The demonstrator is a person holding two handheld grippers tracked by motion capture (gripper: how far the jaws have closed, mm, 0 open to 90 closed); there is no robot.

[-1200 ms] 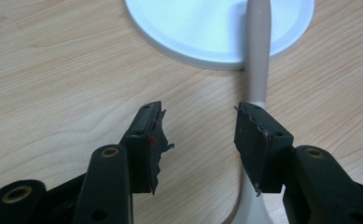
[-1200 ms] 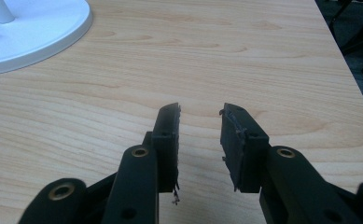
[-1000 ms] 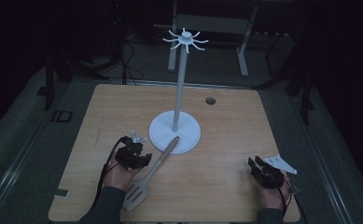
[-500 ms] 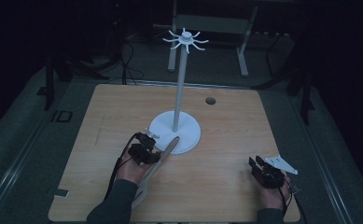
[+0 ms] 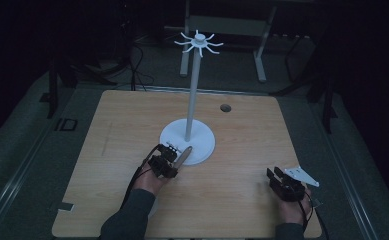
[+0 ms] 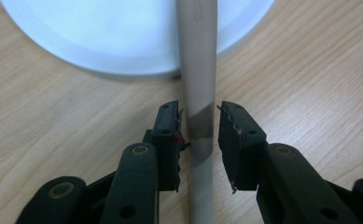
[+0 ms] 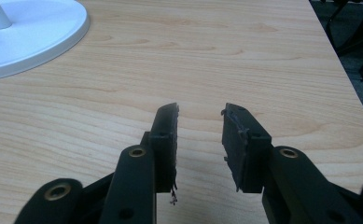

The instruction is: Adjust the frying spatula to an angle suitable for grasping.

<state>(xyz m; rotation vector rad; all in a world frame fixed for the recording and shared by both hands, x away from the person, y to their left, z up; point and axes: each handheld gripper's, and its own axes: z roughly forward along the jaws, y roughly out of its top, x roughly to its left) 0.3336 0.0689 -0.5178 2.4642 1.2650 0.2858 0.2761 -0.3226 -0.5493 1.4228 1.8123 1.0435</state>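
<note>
A pale spatula lies on the wooden table point(image 5: 242, 150), its handle point(image 5: 184, 153) resting on the white round base point(image 5: 202, 137) of a tall hook stand point(image 5: 192, 90). The person's left forearm covers its head. My left gripper point(image 5: 174, 154) sits over the handle near the base. In the left gripper view the handle point(image 6: 198, 70) runs between the jaws of the left gripper point(image 6: 198, 122), which have just been closing; the left pad is at the handle and a thin gap shows at the right pad. My right gripper point(image 5: 276, 175) rests at the front right, and in its own view the right gripper point(image 7: 200, 116) stands open with nothing between its jaws.
The stand's top carries a ring of white hooks point(image 5: 199, 42). A small round hole point(image 5: 225, 107) is in the table's far side. The base's rim point(image 7: 34, 32) lies far left of the right gripper. Dark floor and metal frames surround the table.
The left hand has slid forward and right along the spatula handle toward the stand's base, and its forearm now covers the spatula head. The right gripper has stayed put.
</note>
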